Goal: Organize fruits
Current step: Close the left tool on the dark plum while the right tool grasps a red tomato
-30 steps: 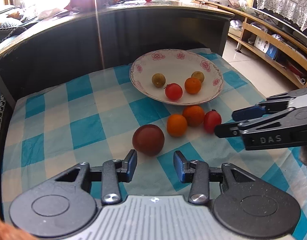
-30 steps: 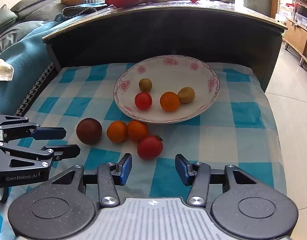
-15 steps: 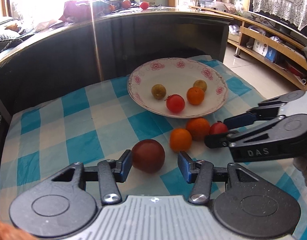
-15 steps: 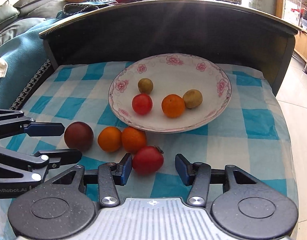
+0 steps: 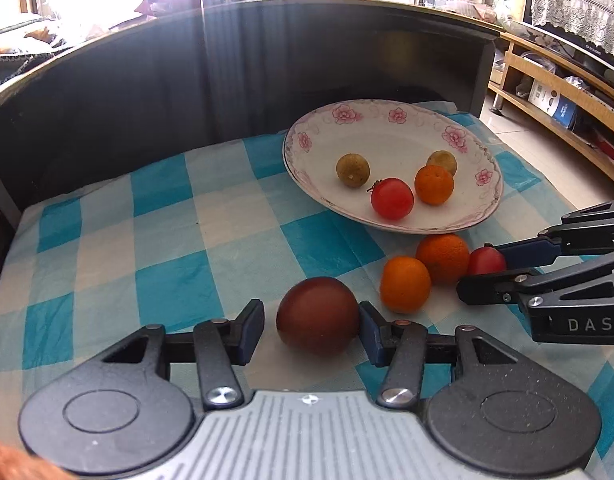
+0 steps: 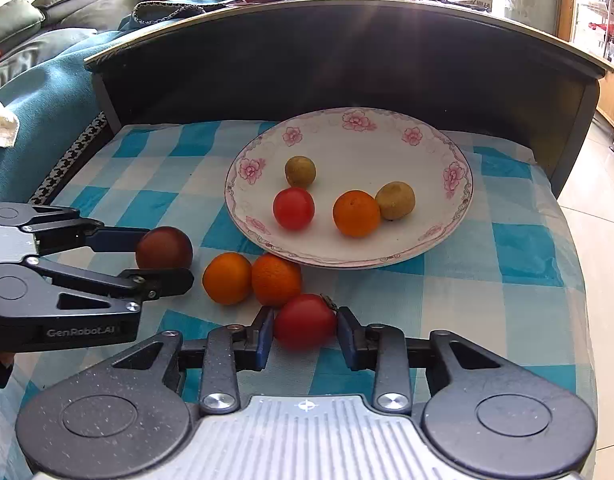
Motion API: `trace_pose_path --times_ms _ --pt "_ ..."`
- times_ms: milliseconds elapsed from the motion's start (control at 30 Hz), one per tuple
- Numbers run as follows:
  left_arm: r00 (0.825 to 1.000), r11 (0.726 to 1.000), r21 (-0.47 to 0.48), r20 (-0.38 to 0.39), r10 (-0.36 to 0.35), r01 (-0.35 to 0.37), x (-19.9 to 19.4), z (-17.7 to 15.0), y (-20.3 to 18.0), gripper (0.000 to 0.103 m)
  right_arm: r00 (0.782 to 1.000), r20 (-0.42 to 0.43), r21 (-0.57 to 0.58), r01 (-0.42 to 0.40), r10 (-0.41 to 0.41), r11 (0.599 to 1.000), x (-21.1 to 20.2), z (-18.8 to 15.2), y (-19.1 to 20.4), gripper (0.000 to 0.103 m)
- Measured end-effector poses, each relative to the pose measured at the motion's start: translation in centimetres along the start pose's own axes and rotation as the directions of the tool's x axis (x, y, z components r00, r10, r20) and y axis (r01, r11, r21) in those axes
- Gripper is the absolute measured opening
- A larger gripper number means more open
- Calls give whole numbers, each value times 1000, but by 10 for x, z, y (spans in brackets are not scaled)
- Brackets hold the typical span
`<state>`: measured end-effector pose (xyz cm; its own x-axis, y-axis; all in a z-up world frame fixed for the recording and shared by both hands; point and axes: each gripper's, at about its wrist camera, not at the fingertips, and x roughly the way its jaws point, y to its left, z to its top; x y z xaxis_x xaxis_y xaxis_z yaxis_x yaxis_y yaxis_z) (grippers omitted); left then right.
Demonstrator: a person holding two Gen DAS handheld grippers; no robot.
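Observation:
A white flowered plate [image 5: 391, 120] [image 6: 459, 208] holds two green-brown fruits, a red tomato and an orange. On the checked cloth lie a dark brown-red fruit [image 5: 317, 316] [image 6: 164, 247], two oranges [image 5: 405, 283] [image 6: 227, 278] and a red tomato [image 6: 305, 322] [image 5: 487, 261]. My left gripper [image 5: 311, 326] [image 6: 147, 256] is open with the dark fruit between its fingers; the right pad touches it. My right gripper [image 6: 305, 330] [image 5: 483, 268] is open around the red tomato, both pads at its sides.
A dark curved table edge [image 6: 347, 40] rises behind the cloth, with more fruit and a red bag on top. A sofa with a teal blanket [image 6: 35, 100] lies left. Wooden shelves [image 5: 567, 92] and floor are to the right.
Both grippers moved forward. The dark fruit now sits between my left fingers and the red tomato between my right fingers. The right jaws have narrowed around the tomato.

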<state>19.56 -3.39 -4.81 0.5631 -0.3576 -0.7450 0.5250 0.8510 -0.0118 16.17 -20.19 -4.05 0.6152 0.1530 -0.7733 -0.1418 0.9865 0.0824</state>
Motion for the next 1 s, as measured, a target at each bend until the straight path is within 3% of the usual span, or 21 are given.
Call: trace_pose_path --times_ms 200,433,600,1000 --pt "1000 1000 1 -8 -17 17 -2 -2 -3 50 1000 -7 3 -11 11 1000 -3 -3 -3 27" --pt "998 999 16 -52 -32 33 -15 -7 -5 49 1000 -19 14 -21 21 1000 -11 -9 -10 26" --pt "994 995 48 -79 -81 85 -26 -16 -17 49 999 -32 -21 -32 31 999 -19 -17 -5 26" --pt "992 991 86 -72 -100 107 -27 -23 -28 51 1000 -23 -108 -16 13 994 -17 -24 7 31"
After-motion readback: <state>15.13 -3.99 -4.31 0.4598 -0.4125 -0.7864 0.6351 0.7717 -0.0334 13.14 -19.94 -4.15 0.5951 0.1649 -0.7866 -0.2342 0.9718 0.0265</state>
